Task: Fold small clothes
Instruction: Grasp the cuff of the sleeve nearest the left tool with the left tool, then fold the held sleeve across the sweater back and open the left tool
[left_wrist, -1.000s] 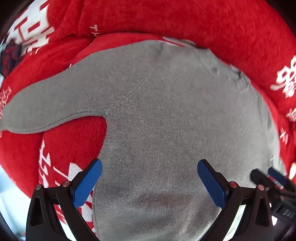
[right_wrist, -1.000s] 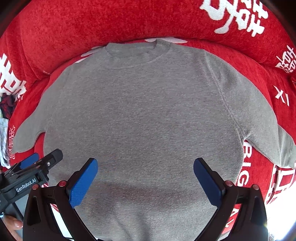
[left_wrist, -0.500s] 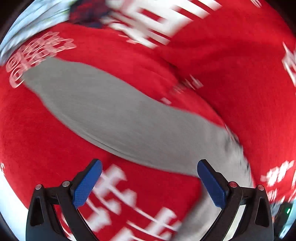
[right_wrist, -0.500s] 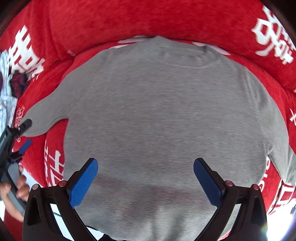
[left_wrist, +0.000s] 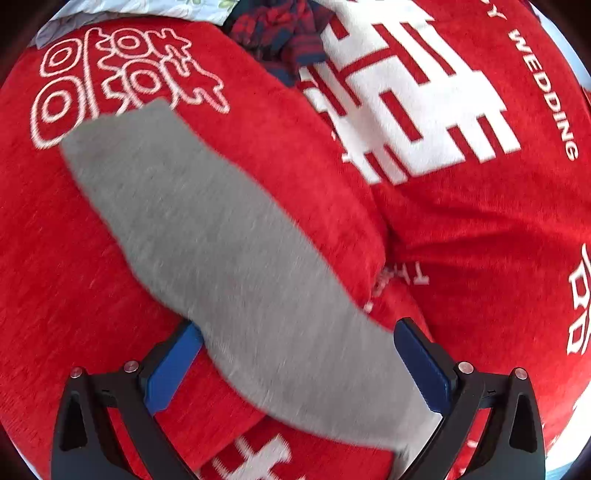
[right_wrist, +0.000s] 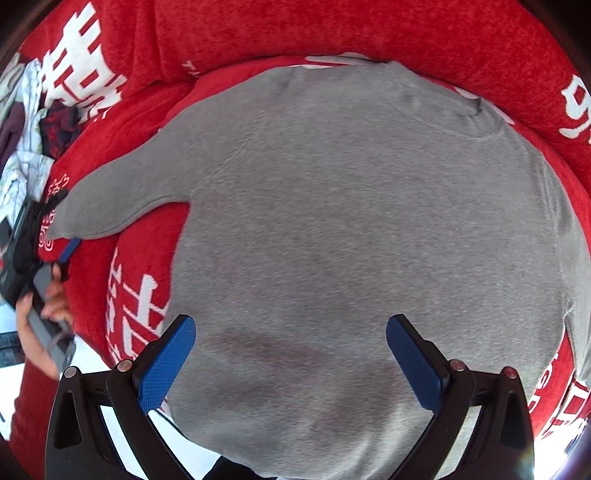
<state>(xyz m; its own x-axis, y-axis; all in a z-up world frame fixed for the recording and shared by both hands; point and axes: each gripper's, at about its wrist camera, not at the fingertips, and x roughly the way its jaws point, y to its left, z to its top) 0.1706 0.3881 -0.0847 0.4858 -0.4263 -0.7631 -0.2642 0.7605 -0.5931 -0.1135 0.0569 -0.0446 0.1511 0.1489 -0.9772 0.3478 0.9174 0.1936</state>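
Observation:
A small grey sweatshirt lies flat on a red sofa cover, collar toward the backrest. Its left sleeve runs diagonally from upper left to lower right through the left wrist view. My left gripper is open and straddles that sleeve; the grey cloth hides the tip of its left pad. From the right wrist view the left gripper sits at the sleeve's cuff. My right gripper is open over the shirt's lower body, with nothing between its fingers.
A heap of other clothes, dark plaid and pale floral, lies at the sofa's left end. The red backrest cushion with white lettering rises behind the shirt. A hand holds the left gripper's handle.
My left gripper has swung left, off the shirt's body and onto the left sleeve, which now lies between its fingers. The right gripper's view has shifted left; it stays open.

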